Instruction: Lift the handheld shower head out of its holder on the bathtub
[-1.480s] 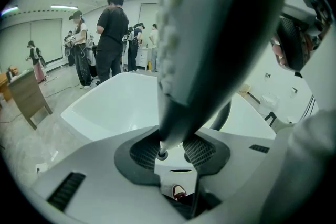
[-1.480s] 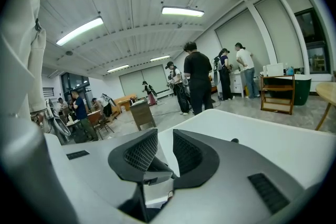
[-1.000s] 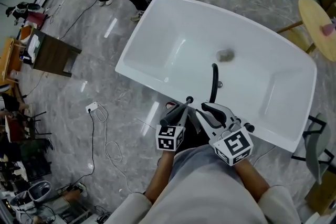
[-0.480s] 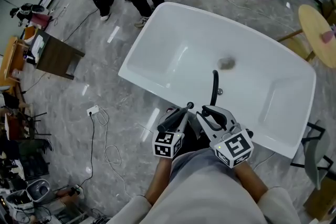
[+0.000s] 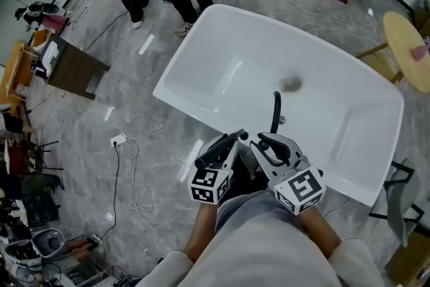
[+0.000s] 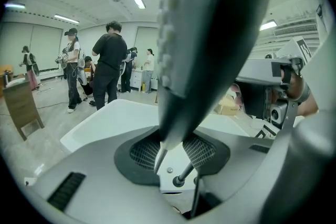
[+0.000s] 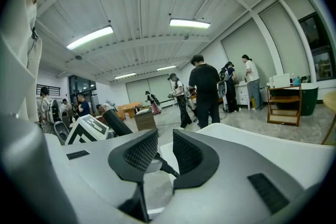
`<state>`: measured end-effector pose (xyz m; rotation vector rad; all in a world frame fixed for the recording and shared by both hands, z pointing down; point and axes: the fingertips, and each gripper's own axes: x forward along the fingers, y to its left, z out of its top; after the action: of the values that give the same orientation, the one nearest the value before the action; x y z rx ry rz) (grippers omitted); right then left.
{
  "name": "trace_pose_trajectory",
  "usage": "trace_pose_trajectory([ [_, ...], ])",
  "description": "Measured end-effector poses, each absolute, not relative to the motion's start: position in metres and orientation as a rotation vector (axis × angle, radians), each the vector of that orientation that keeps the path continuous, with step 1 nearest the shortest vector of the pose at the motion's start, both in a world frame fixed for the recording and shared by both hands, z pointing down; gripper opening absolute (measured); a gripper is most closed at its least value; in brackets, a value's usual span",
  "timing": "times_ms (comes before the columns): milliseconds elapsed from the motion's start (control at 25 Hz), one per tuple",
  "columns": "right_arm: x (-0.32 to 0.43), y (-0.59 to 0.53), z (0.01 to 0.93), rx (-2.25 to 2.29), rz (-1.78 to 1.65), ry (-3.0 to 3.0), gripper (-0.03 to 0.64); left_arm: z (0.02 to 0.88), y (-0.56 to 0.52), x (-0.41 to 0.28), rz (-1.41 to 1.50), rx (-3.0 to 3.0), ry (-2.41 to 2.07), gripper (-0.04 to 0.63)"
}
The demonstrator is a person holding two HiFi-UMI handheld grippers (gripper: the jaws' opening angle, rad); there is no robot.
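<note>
Black shower head (image 5: 213, 152) clamped between left gripper (image 6: 172, 150) jaws, near white bathtub (image 5: 201, 70) rim. Right gripper (image 7: 165, 145) jaws narrowly apart, empty.

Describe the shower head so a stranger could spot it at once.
Find the white bathtub, then its near rim. The shower head is the dark, slim wand pinched in the left gripper; the curved black spout beside it is held by nothing.

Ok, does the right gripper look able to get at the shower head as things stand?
Probably yes: the right gripper, jaws apart and empty, sits beside the shower head that the left gripper holds; nothing stands between them.
</note>
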<state>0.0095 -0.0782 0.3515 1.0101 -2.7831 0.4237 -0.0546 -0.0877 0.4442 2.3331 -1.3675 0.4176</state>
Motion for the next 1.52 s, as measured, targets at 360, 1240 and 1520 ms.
trace_pose_trajectory([
  [360, 0.013, -0.085, 0.337, 1.012, 0.376, -2.808, 0.103, 0.408, -0.089, -0.062, 0.304, 2.371, -1.398, 0.138],
  [1240, 0.023, -0.099, 0.274, 0.804, 0.283, -2.876, 0.101, 0.347, -0.083, -0.075, 0.244, 2.500, -1.392, 0.138],
  [1520, 0.023, -0.092, 0.270, 0.774, 0.306, -2.875, 0.067, 0.339, -0.080, -0.073, 0.231, 2.504, -1.384, 0.138],
])
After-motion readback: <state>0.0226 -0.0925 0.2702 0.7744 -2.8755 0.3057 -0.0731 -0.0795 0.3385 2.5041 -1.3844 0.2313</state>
